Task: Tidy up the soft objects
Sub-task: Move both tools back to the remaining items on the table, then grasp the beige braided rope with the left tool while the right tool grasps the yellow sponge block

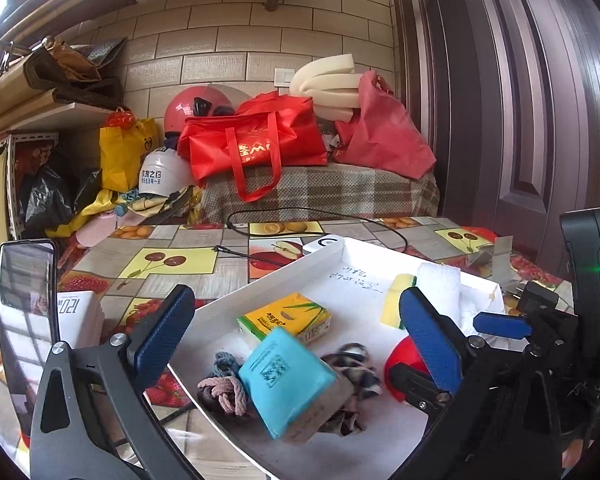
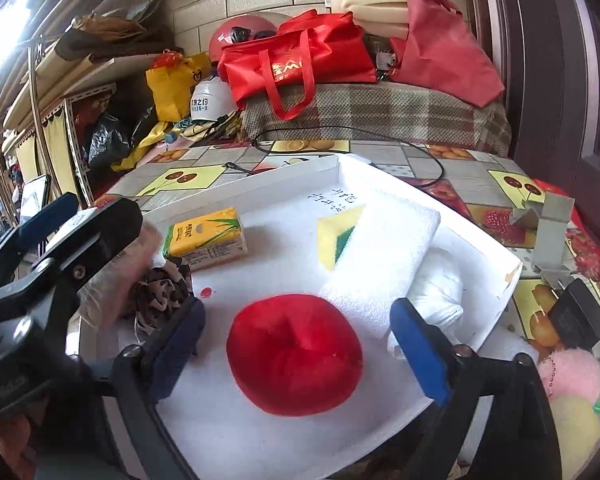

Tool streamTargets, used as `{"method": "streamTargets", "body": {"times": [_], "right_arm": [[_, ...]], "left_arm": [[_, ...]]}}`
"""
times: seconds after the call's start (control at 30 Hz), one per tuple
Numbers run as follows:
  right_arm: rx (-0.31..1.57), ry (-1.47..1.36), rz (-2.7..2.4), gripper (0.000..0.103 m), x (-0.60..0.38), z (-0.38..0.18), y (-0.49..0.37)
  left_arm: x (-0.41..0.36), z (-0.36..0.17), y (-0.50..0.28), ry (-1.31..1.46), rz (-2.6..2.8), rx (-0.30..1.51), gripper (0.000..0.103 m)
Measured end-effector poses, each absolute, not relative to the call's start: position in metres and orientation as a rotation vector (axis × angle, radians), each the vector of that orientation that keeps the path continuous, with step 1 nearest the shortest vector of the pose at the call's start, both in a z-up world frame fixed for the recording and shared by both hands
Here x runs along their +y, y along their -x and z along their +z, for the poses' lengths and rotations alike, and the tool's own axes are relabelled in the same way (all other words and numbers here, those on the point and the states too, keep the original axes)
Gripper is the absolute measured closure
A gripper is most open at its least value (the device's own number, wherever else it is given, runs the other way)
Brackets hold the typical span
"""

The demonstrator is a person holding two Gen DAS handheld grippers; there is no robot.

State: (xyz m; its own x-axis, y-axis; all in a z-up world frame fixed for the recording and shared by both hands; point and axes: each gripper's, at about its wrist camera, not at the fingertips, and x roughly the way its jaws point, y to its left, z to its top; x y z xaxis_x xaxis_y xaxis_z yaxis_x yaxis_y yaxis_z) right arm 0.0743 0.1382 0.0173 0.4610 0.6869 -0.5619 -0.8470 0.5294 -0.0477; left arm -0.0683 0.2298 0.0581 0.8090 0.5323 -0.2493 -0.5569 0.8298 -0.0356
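White foam tray [image 2: 260,432] on the fruit-print table holds the soft things: a folded white towel [image 2: 384,252], a red plush ball [image 2: 296,356], then a blue tissue pack [image 1: 286,380]. Both the left gripper [image 1: 300,336] and the right gripper [image 2: 300,344] stand spread, pinching nothing. I judge the ball light and squashy; grip it across its middle

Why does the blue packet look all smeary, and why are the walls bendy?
Left wrist view: the blue packet is motion-blurred between the open left claw, and bright glare fills the top-left corner. Right wrist view: the red plush ball is sharp. Both views: the fisheye lens curves the brick wall.
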Motion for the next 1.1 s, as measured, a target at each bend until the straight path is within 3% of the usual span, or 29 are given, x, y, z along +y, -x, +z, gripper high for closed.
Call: {"method": "streamTargets", "body": {"times": [0.5, 0.7, 0.87, 0.97, 1.1], "right_arm": [[0.356, 0.312, 0.922, 0.0, 0.114, 0.03, -0.054], [0.271, 0.314, 0.87, 0.0, 0.06, 0.037, -0.042], [0.303, 0.319, 0.812, 0.002, 0.001, 0.039, -0.062], [0.339, 0.293, 0.766, 0.009, -0.029, 0.041, -0.081], [0.474, 0.208, 0.824, 0.028, -0.044, 0.037, -0.111]], "left_arm": [[0.236, 0.056, 0.082, 0.185, 0.606, 0.211, 0.0], [0.207, 0.057, 0.079, 0.117, 0.499, 0.241, 0.0], [0.168, 0.057, 0.071, 0.057, 0.326, 0.287, 0.0], [0.137, 0.057, 0.063, 0.015, 0.189, 0.329, 0.0], [0.097, 0.052, 0.04, -0.025, 0.033, 0.456, 0.0]]}}
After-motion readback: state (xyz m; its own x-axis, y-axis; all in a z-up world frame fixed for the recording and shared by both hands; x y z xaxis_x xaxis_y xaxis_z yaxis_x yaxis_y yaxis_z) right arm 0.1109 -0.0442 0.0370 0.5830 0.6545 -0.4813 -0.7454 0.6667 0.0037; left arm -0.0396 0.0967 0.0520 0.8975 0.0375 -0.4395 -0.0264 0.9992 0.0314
